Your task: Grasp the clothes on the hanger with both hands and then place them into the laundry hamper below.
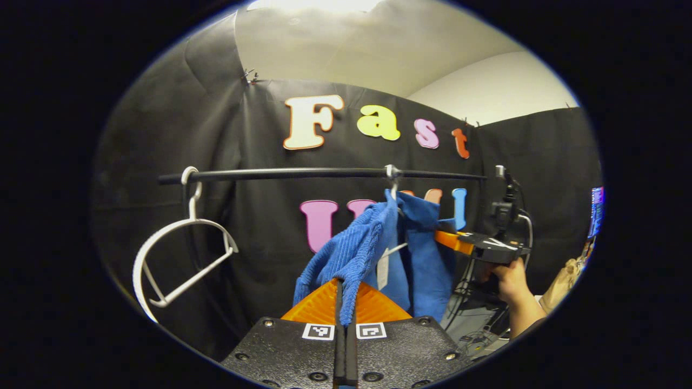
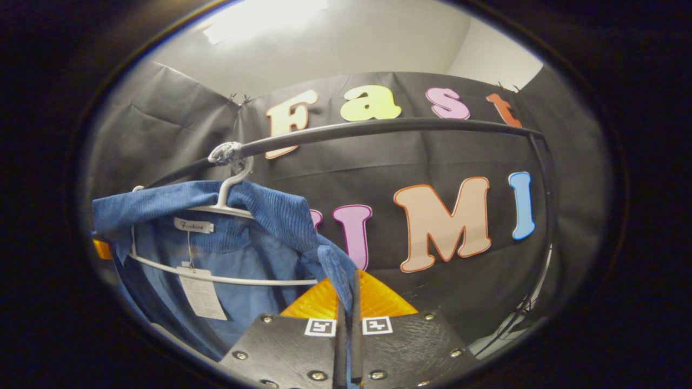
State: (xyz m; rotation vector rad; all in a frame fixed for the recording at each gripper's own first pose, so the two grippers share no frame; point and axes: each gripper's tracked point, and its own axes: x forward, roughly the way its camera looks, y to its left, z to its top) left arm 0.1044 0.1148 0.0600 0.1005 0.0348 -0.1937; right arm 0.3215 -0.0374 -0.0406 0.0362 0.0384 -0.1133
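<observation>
Now I have both grippers pinched onto the blue garment (image 1: 373, 243) while it hangs on its hanger on the rail.

Ribbed, corduroy-like cloth drapes in soft folds from a thin white hanger (image 2: 227, 200) hooked over the dark round rail (image 1: 324, 173); a paper tag (image 2: 201, 294) dangles inside the collar in the right gripper view. My left gripper (image 1: 344, 302) has its fingers drawn together on a fold of one shoulder, the fabric squeezed between them. My right gripper (image 2: 348, 294) is likewise closed on the other shoulder's edge, cloth caught in the narrow slit. From the left gripper view I see that right gripper farther off, held by a hand (image 1: 511, 278), reaching into the cloth. Well apart, a bare white hanger (image 1: 178, 259) of curved plastic hangs tilted near the rail's other end.
</observation>
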